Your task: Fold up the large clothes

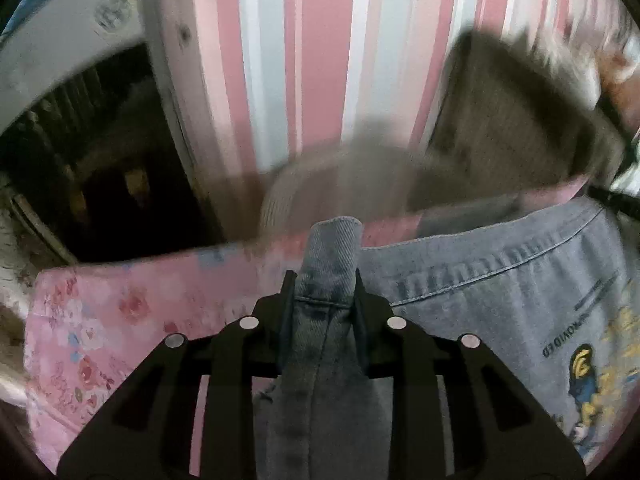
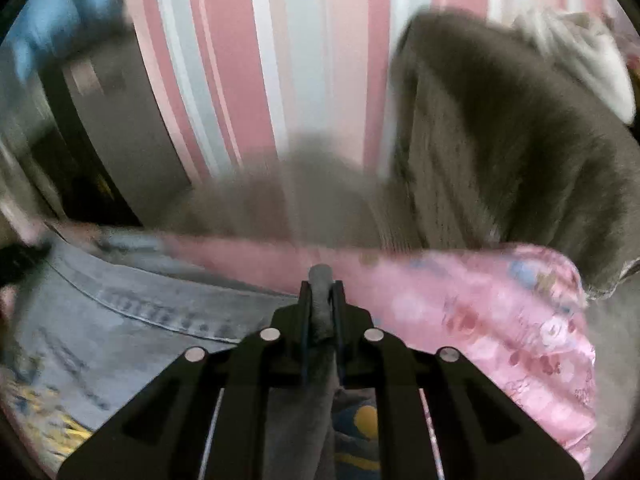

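Note:
A light-blue denim garment [image 1: 500, 292] with a cartoon print lies over a pink floral cloth [image 1: 100, 320]. In the left wrist view a thick fold of the denim [image 1: 332, 248] stands up between the fingers of my left gripper [image 1: 323, 284], which is shut on it. In the right wrist view the garment [image 2: 120, 320] spreads to the left. My right gripper [image 2: 322, 286] is shut on a narrow bunched edge of the denim [image 2: 320, 276] that pokes out past its fingertips. The fabric under both grippers is hidden.
A pink, white and grey striped sheet [image 1: 320, 60] covers the surface beyond. A grey fuzzy blanket [image 2: 500, 140] is heaped at the right, with something white and fluffy [image 2: 592, 52] behind it. At the left, a dark gap [image 1: 100, 180] opens beside a white panel [image 1: 72, 40].

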Motion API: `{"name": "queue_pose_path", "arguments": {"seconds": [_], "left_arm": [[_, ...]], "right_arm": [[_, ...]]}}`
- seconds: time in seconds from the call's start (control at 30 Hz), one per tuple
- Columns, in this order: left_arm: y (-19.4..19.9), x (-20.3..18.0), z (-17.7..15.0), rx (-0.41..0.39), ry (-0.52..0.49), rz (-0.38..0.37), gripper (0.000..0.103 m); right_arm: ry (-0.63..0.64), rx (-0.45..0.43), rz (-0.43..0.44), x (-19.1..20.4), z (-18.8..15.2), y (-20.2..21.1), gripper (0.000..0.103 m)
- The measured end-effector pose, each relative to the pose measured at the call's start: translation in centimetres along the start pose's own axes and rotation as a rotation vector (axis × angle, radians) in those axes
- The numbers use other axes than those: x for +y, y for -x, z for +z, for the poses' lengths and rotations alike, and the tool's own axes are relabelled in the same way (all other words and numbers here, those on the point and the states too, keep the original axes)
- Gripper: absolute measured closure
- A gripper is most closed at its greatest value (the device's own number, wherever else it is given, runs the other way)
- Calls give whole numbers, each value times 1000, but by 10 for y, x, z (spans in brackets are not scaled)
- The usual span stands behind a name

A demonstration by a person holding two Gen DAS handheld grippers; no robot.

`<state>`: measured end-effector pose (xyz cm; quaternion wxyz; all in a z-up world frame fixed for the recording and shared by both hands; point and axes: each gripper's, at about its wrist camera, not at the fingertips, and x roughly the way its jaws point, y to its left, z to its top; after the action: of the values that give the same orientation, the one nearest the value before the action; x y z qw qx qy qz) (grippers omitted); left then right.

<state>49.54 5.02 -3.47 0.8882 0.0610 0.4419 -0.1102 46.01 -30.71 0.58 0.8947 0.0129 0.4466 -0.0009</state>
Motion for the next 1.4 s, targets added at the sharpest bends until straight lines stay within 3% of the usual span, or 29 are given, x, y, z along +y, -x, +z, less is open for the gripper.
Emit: {"name": "queue_pose_path", "arguments": {"seconds": [0.07,0.17,0.23,0.37,0.43,0.53,0.63,0.73,0.8,0.9,0.97,1.23,1.33,1.37,1.4], "left_arm": [[-7,-5,-4,36,-35,45,72],[10,-6,-9,-5,-38,75,58],[31,-6,-12,-47,-36,99,40],[74,-14,-29,-101,-27,115,36],[97,-26,-46,-139,-15,130,23],[133,-50,-75,-194,36,67,15],[150,-79,-98,-195,59,-18,14],[150,-116,-116,-167,20,-31,14],[133,-129,-125,-125,11,3,14],[106,-125,-137,-50,34,15,14],[98,-122,-143,-48,22,29,13],[84,-121,-144,-25,-20,38,7],[87,-122,-140,-16,-8,43,8],[91,-124,-140,-20,-5,49,6],[94,-125,-138,-25,-1,47,3]], "right_arm": [[10,28,-20,3,-3,-5,84],[-31,-28,-3,-5,-9,22,65],[-36,-97,4,-8,-18,54,65],[5,-179,13,8,-56,107,65],[11,-211,54,19,-80,130,65],[4,-235,122,43,-114,152,56],[64,-203,155,74,-141,154,56],[107,-169,149,94,-162,148,56],[128,-141,100,97,-171,139,58],[162,-97,52,94,-179,130,68],[179,-85,36,90,-182,124,74],[157,-84,74,81,-184,117,74],[105,-57,120,78,-178,123,70],[76,-55,140,76,-175,126,66],[42,-62,168,75,-172,131,54]]}}
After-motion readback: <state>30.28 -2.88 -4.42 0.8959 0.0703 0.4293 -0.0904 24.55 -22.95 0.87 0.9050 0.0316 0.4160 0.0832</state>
